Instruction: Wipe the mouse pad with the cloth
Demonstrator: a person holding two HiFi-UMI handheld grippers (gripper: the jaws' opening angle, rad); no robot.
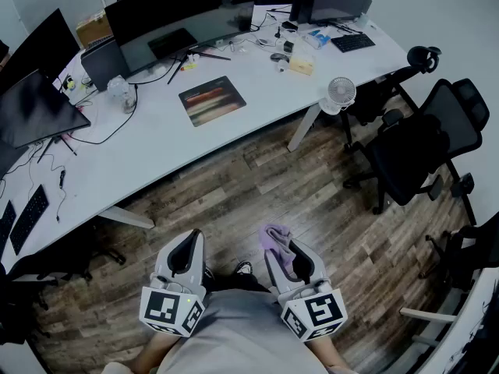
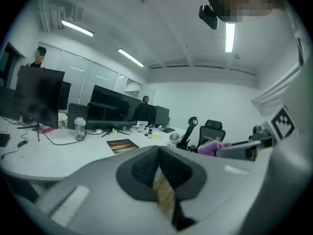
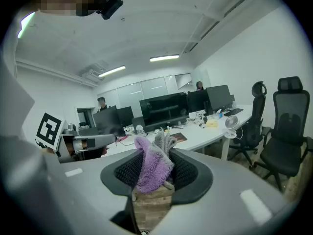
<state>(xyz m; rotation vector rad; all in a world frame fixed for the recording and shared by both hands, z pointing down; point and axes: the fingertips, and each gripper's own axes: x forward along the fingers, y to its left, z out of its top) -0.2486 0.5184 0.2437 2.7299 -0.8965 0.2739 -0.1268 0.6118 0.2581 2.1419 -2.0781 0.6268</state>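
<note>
The mouse pad (image 1: 212, 100), dark with red and pale stripes, lies flat on the white desk (image 1: 234, 123) far ahead; it shows small in the left gripper view (image 2: 122, 145) and in the right gripper view (image 3: 178, 137). My right gripper (image 1: 279, 249) is shut on a purple and grey cloth (image 1: 277, 238), whose folds stick up between the jaws (image 3: 154, 163). My left gripper (image 1: 189, 249) is shut with nothing in it (image 2: 157, 153). Both are held low over the wooden floor, well short of the desk.
On the desk stand a wide curved monitor (image 1: 187, 18), a laptop (image 1: 35, 107), a clear bottle (image 1: 121, 92), a small white fan (image 1: 341, 93) at the edge, and cables. Black office chairs (image 1: 417, 142) stand at right. Other people (image 3: 101, 103) stand behind the monitors.
</note>
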